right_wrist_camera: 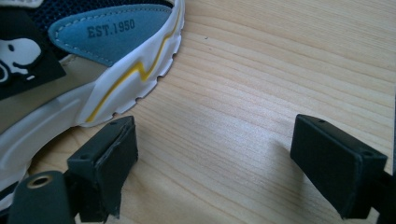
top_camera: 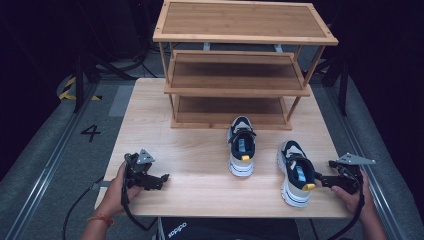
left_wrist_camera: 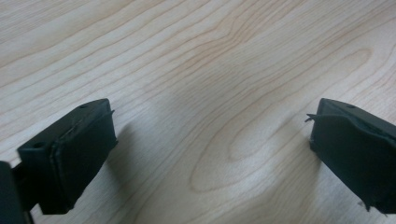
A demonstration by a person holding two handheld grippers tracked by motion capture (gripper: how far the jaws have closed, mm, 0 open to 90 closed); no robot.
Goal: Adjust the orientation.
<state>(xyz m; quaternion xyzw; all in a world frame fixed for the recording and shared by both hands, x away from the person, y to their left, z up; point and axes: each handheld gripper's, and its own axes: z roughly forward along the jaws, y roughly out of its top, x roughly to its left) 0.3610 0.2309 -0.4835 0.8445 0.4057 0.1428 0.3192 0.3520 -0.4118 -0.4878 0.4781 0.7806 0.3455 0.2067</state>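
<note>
Two white, beige and navy sneakers stand on the light wooden table (top_camera: 200,165), toes toward the rack. One sneaker (top_camera: 241,147) is at the centre, the other sneaker (top_camera: 296,175) at the front right. My right gripper (top_camera: 321,178) lies just right of that second sneaker's heel, open; in the right gripper view its jaws (right_wrist_camera: 215,149) stand wide apart over bare wood with the sneaker's sole (right_wrist_camera: 93,60) beside the left jaw. My left gripper (top_camera: 161,180) rests at the front left, open, its jaws (left_wrist_camera: 210,135) wide apart over bare table.
A three-tier bamboo shoe rack (top_camera: 240,65) stands at the far side of the table, its shelves bare. Dark floor with rails runs along both sides of the table. Bare wood lies between the left gripper and the sneakers.
</note>
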